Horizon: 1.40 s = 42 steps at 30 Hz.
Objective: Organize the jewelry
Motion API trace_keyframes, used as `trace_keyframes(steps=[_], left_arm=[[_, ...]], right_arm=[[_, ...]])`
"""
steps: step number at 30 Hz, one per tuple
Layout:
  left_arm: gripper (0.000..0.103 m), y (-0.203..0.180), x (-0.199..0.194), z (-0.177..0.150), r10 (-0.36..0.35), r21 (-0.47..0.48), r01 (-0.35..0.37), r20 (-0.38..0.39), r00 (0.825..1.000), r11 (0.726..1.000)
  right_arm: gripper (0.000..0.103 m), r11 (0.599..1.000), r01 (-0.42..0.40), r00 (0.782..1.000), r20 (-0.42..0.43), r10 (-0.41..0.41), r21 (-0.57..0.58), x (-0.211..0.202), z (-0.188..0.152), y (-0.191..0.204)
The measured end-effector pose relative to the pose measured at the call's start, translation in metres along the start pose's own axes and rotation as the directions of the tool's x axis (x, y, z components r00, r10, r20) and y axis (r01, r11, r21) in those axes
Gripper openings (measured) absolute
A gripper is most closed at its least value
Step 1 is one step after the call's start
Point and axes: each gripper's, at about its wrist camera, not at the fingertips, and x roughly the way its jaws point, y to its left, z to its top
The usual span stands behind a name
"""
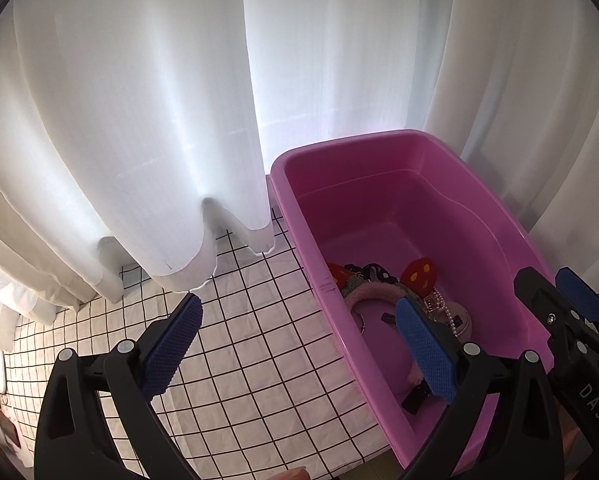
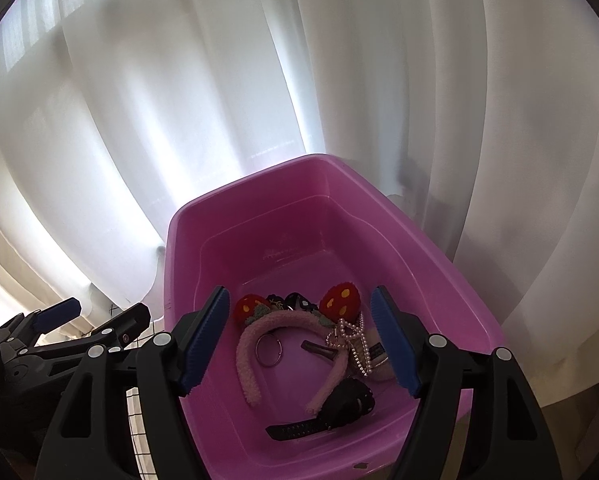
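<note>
Two grippers hang over the near end of a pink tub [image 2: 331,216], both with their blue-padded fingers spread wide and nothing between them. The right gripper [image 2: 299,340] is centred above the tub's inside; the left gripper [image 1: 299,344] straddles the tub's left wall, one finger over the gridded tablecloth [image 1: 259,340] and the other over the tub's floor.

Nearest on that floor lies a black watch [image 2: 331,408], its strap stretched flat toward the left. Just beyond it sits a fuzzy pink headband [image 2: 259,344], arched open toward the camera, with a red strawberry decoration at each shoulder. A metal ring [image 2: 268,349] rests inside the headband's arch. A small dark hair clip [image 2: 319,349] lies to the right of the ring, and a pearl necklace [image 2: 353,334] is heaped over a beige item by the right finger. Some dark patterned pieces lie behind the headband, between the strawberries; I cannot tell what they are.

Farther back the tub's floor is bare pink plastic. Behind the tub, white sheer curtains [image 1: 159,120] hang down onto the tablecloth.
</note>
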Motion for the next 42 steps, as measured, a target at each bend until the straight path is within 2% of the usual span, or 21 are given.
trace_keyframes(steps=[42], left_arm=[[0.095,-0.0035,-0.0071,-0.0018,-0.015,-0.018,0.015,-0.006,1.000,1.000]], right_arm=[[0.070,1.000,0.001,1.000,0.004,-0.001,0.001,-0.0088,-0.0050,0.0007]])
